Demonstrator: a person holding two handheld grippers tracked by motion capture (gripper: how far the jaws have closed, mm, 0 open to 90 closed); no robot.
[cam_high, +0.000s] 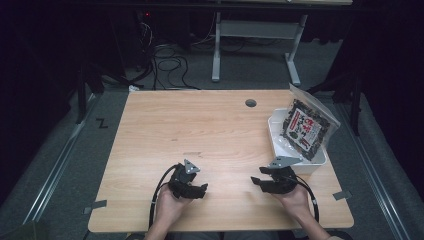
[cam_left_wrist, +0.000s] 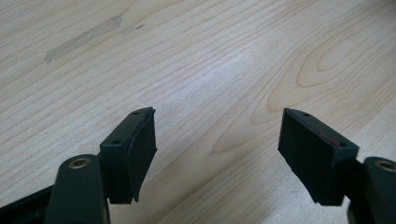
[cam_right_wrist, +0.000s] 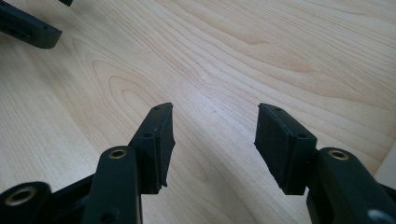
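Observation:
My left gripper (cam_high: 199, 190) rests low over the near part of the wooden table (cam_high: 200, 130), held by a hand that comes in from the bottom edge. In the left gripper view the left gripper (cam_left_wrist: 218, 135) stands open over bare wood, nothing between its pads. My right gripper (cam_high: 257, 179) sits to the right of it, near the front edge, also in a hand. Its own view shows the right gripper (cam_right_wrist: 214, 126) open, with only tabletop between the jaws. A jaw of the left gripper (cam_right_wrist: 28, 30) shows at the top left of that view.
A white tray (cam_high: 274, 131) stands at the table's right edge with a clear bag of dark snacks (cam_high: 306, 127) leaning in it, just behind my right gripper. A round cable hole (cam_high: 250, 103) lies at the back. Cables and desk legs are on the floor beyond.

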